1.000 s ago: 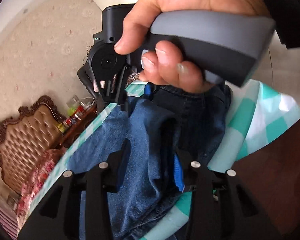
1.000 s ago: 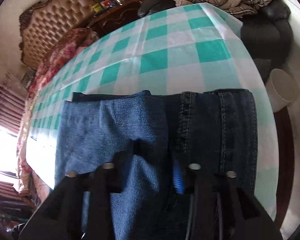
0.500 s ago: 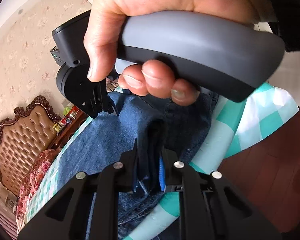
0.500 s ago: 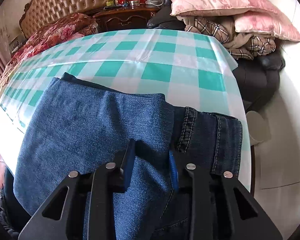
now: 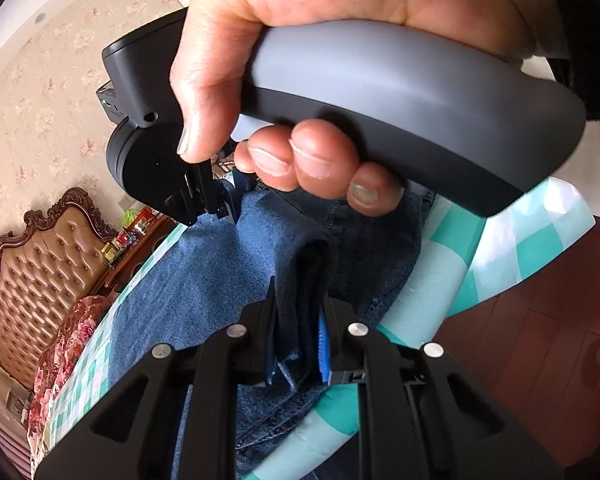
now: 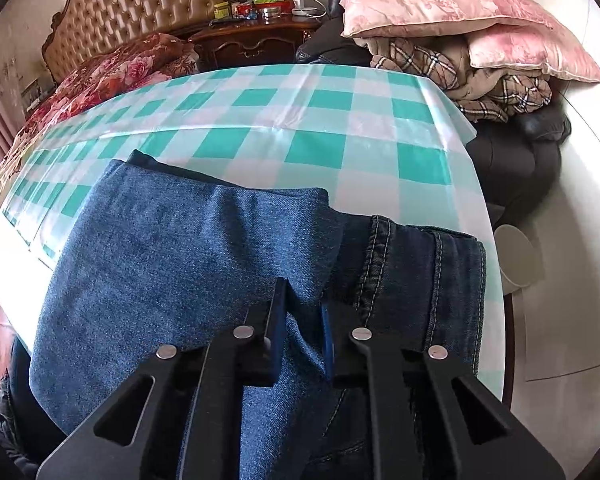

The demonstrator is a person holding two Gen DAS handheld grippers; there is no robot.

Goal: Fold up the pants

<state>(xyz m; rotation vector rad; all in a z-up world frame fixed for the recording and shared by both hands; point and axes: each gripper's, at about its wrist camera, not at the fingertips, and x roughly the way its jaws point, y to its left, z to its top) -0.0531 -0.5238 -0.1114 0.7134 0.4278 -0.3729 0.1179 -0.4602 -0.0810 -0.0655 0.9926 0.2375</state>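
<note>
Blue denim pants (image 6: 180, 248) lie partly folded on a table with a teal-and-white checked cloth (image 6: 300, 120), a lighter leg panel over the darker waistband (image 6: 432, 272). My right gripper (image 6: 303, 304) points steeply down at them. Its jaws are closing, and a ridge of the lighter denim is pinched between the pads. My left gripper (image 5: 300, 312) is shut on a raised fold of the pants (image 5: 204, 280) near the table's edge. In the left wrist view a hand (image 5: 300, 40) holds the right gripper (image 5: 216, 208) just beyond, its tips down in the denim.
A tufted headboard (image 6: 140, 4) and a floral bedspread (image 6: 112, 68) lie past the table's far left. A nightstand (image 6: 256, 36) holds small items. Pillows and a plaid blanket (image 6: 452, 60) are piled on a dark seat at right. A white bin (image 6: 516, 256) stands on the floor.
Both pairs of jaws have narrowed onto the denim, the left first. The right gripper has rolled and tipped, so more of the room shows. The left hand has kept still.
</note>
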